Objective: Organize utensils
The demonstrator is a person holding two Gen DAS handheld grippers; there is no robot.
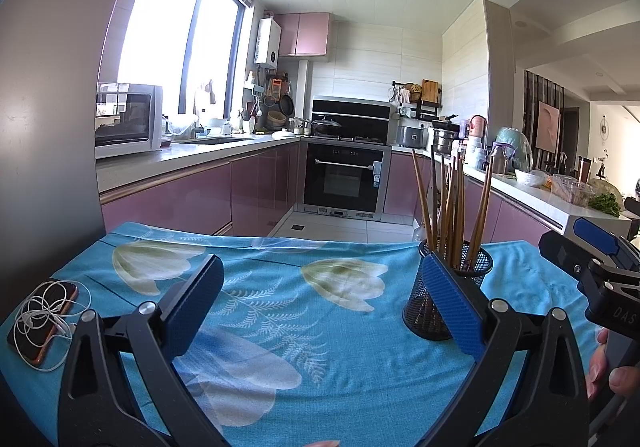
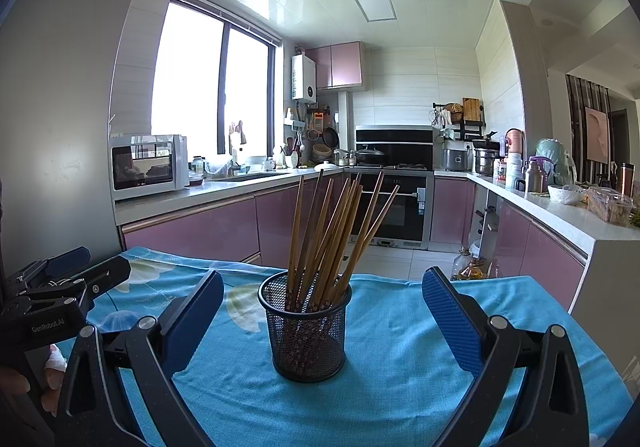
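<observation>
With every chopstick already standing in the cup, both claws hang empty over the table.

Because the brown wooden chopsticks lean bundled inside the black wire-mesh cylindrical cup, which stands upright on the blue flower-printed cloth of the table, the sorting looks finished or nearly so. Centred on the cup, the right claw has its blue pads spread wide apart, touching nothing; the left claw is likewise spread and empty, the cup just beside its right pad. A phone wrapped in white earphone cord lies well apart, at the cloth's left edge.
</observation>
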